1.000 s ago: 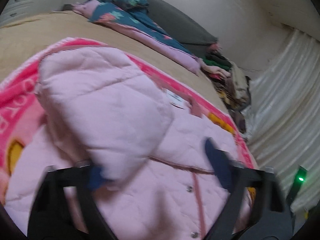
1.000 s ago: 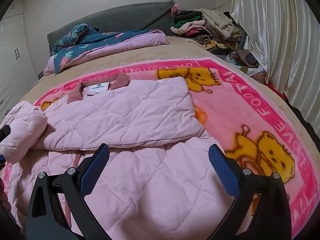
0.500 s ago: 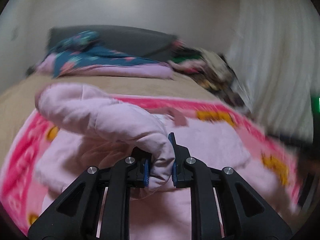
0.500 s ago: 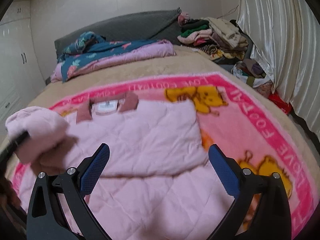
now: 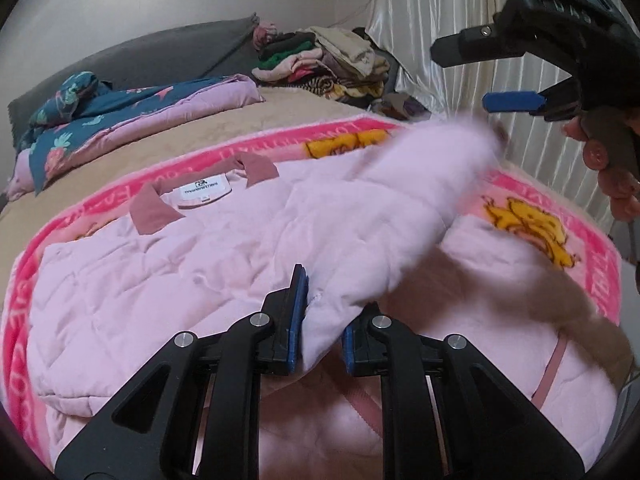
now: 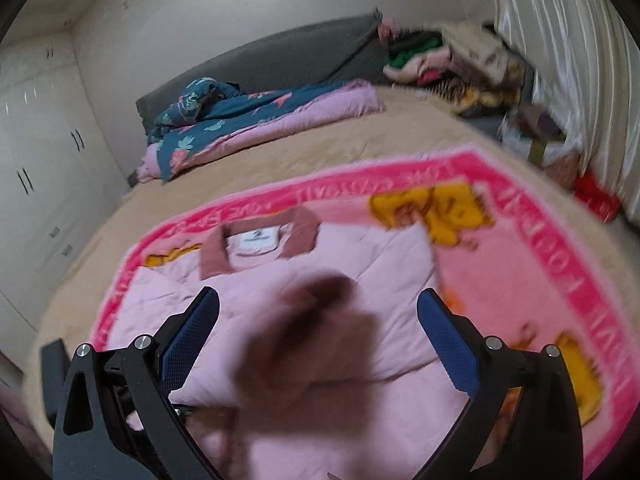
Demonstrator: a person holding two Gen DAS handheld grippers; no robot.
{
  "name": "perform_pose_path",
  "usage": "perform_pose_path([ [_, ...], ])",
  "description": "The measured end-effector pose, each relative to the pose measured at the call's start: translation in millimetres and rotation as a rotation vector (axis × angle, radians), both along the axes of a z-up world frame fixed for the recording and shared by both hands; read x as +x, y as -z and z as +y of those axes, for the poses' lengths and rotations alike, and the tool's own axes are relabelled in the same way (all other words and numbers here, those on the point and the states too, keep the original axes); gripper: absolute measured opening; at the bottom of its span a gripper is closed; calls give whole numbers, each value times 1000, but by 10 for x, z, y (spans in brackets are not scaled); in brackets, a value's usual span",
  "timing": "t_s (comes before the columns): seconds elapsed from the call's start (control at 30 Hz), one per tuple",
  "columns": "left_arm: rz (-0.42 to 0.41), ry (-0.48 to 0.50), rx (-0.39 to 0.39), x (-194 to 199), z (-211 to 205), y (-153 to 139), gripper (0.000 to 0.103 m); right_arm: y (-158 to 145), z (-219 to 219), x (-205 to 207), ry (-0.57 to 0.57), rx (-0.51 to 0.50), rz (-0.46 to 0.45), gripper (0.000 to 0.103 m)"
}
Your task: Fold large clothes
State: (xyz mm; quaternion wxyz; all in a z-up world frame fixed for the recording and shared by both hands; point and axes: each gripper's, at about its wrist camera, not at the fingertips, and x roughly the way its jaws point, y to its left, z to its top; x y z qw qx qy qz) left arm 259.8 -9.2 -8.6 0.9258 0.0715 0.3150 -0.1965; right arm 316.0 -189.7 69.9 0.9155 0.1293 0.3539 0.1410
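The left tool (image 5: 318, 320) pinches the jacket's (image 5: 160, 280) sleeve (image 5: 416, 200) above the blanket (image 6: 520, 240); the right tool (image 6: 318, 332) is spread wide.

Pale pink quilted jacket (image 5: 168, 264) lies collar-up on the blanket, one sleeve (image 5: 404, 200) lifted across it

The pink jacket (image 5: 168, 280) is covering most of the pink blanket (image 6: 520, 264). To the jacket's right, a bare strip of blanket is offering passage. Beyond the collar, tan bed cover (image 6: 360, 140) is lying unoccupied up to the folded quilt (image 6: 256, 120). The lifted sleeve (image 5: 404, 200), clamped in the left gripper (image 5: 320, 320), is crossing above the jacket's right half. The right gripper (image 5: 520, 76), fingers apart, is occupying the air above the jacket's far right corner. A clothes pile (image 5: 320, 64) is blocking the far right.
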Motion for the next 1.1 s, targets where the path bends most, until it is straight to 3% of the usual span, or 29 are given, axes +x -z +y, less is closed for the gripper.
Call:
perform_pose_path([
  [0.2, 66, -5, 93, -26, -130, 113, 10, 443, -143, -69, 34, 118, 139, 99],
  [0.43, 89, -19, 129, -43, -141, 168, 11, 1023, -199, -184, 1, 327, 312, 98],
  [0.5, 86, -21, 149, -56, -157, 170, 11, 1068, -139, -194, -40, 374, 310, 82],
  [0.53, 84, -23, 160, -60, -163, 168, 12, 1072, -106, -184, -64, 395, 309, 60],
  [0.57, 81, -26, 177, -67, -175, 166, 12, 1068, -71, -181, -87, 410, 305, 45],
  [0.6, 76, -29, 194, -73, -184, 164, 13, 1047, -57, -180, -90, 400, 295, 41],
  [0.63, 74, -32, 206, -74, -188, 160, 14, 993, -18, -194, -101, 374, 264, 31],
  [0.67, 74, -34, 208, -72, -188, 148, 14, 928, 10, -203, -112, 352, 231, 25],
  [0.83, 63, -36, 182, -86, -147, 29, 25, 507, 170, -263, -111, 159, 51, 19],
  [0.87, 60, -38, 172, -94, -132, -10, 27, 429, 218, -280, -105, 102, 12, 19],
  [0.9, 57, -42, 169, -96, -122, -34, 39, 358, 277, -296, -98, 45, -27, 19],
  [0.93, 54, -39, 158, -104, -108, -68, 73, 274, 336, -312, -92, -7, -71, 19],
  [0.97, 53, -28, 124, -126, -82, -124, 90, 224, 379, -315, -82, -41, -101, 18],
  [1.0, 37, -29, 97, -153, -50, -188, 95, 151, 427, -320, -70, -74, -134, 18],
  [1.1, 13, -36, 74, -183, 18, -312, 95, 53, 474, -287, -55, -96, -170, 18],
])
